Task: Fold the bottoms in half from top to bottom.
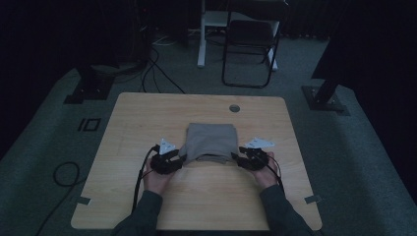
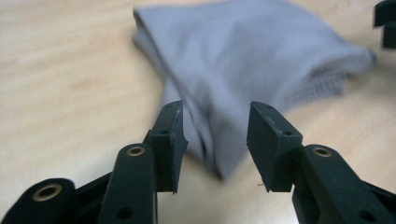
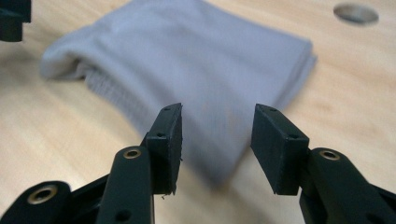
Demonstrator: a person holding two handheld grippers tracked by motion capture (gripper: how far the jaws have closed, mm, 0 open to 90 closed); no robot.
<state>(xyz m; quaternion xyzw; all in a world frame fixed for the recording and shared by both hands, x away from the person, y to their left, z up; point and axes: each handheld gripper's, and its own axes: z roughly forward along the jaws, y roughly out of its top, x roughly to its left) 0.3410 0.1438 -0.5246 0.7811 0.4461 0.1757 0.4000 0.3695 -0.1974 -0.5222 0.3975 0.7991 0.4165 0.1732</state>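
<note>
Two spread tongs, left (image 1: 178,158) and right (image 1: 237,158), flank the folded grey cloth (image 1: 210,141) at its near corners, pinching nothing.

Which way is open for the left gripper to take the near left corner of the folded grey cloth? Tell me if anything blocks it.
Probably yes, straight ahead. The left gripper has its jaws open with the corner of the folded grey cloth just beyond them, and bare table around it. The right gripper sits at the opposite corner, out of the way.
</note>
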